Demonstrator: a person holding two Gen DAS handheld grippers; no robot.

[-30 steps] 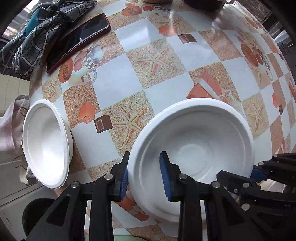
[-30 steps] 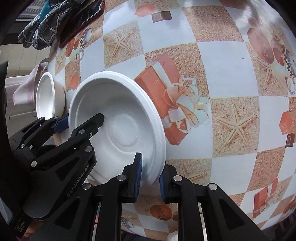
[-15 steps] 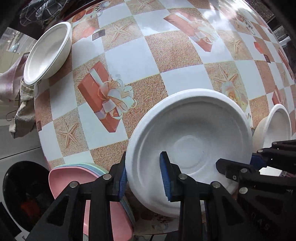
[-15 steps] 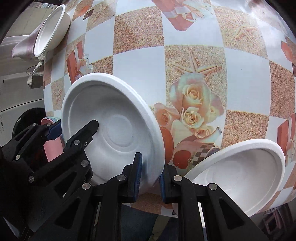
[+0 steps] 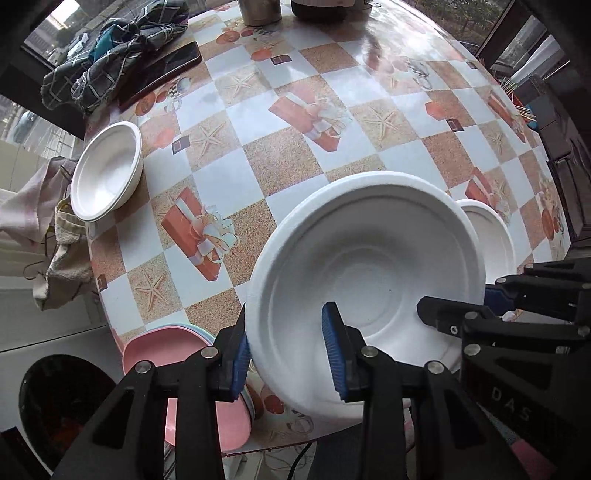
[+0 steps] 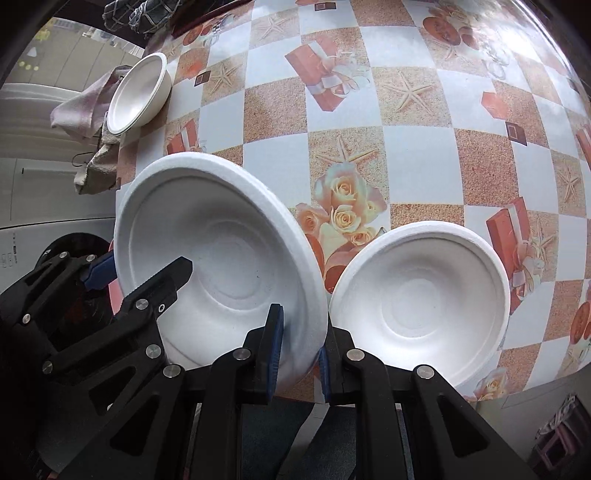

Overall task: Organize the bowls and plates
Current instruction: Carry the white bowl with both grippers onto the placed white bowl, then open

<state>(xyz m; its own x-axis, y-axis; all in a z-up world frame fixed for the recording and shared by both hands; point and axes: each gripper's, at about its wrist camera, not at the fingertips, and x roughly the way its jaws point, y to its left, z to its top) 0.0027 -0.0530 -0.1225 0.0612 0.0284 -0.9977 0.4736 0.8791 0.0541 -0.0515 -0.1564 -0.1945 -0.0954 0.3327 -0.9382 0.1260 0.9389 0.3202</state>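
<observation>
A large white plate [image 5: 369,273] hangs tilted above the table's near edge, held from two sides. My left gripper [image 5: 286,350] has the plate's near rim between its blue pads; its jaws are opening, though the pads still touch the rim. My right gripper [image 6: 299,350] is shut on the opposite rim of the same plate [image 6: 221,251]. A second white plate [image 6: 421,302] lies on the table just right of the held one. A small white bowl [image 5: 107,173] sits at the far left edge. A stack of pink plates [image 5: 184,354] sits below the left gripper.
The checkered tablecloth [image 5: 295,158] covers the table. A dark phone [image 5: 159,74] and a plaid cloth [image 5: 110,48] lie at the back left, metal containers [image 5: 258,11] at the back. Rags [image 5: 55,258] hang off the left edge. A washing machine door [image 5: 55,398] is below.
Both grippers carried the white plate across the table toward its near edge and upward. The pink stack and the second white plate came into view; the small bowl now looks farther away.
</observation>
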